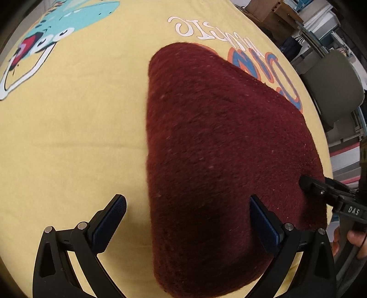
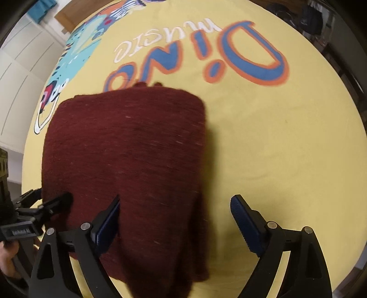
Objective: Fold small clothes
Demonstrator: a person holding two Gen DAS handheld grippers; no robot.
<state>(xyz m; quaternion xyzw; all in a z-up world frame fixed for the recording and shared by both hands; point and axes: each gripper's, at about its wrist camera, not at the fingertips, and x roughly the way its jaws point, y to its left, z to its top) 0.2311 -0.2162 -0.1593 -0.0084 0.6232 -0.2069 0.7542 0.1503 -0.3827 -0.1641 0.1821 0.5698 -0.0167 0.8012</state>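
Two sets of tongs are in view, and both of yours stand with the fingers spread wide, clamped on nothing. Your left tongs (image 1: pixel 188 220) straddle the near left edge of the maroon knit garment (image 1: pixel 220 149): one blue pad (image 1: pixel 110 222) sits over bare yellow cloth, the other (image 1: pixel 263 224) over the knit. Whether either pad touches the surface cannot be told. Your right tongs (image 2: pixel 176 220) straddle the garment's near right edge, with one finger over the knit and the other over the yellow cloth (image 2: pixel 275 137).

The maroon knit garment (image 2: pixel 128 155) lies folded into a compact, roughly rectangular block on the yellow cloth (image 1: pixel 68 126) that covers the tabletop. It partly covers the blue and orange "Dino" lettering (image 2: pixel 206 59) printed on the cloth; white script (image 1: pixel 195 26) and a turquoise cartoon print (image 1: pixel 68 20) lie beyond it.

From the left wrist view, the right tongs (image 1: pixel 330 194) appear at the right side, their black tips at the garment's right edge, with your hand (image 1: pixel 351 240) behind. From the right wrist view, the left tongs (image 2: pixel 45 204) appear at the garment's left edge, one tip on the knit.

A grey chair (image 1: pixel 332 84) and shelving stand beyond the tabletop.
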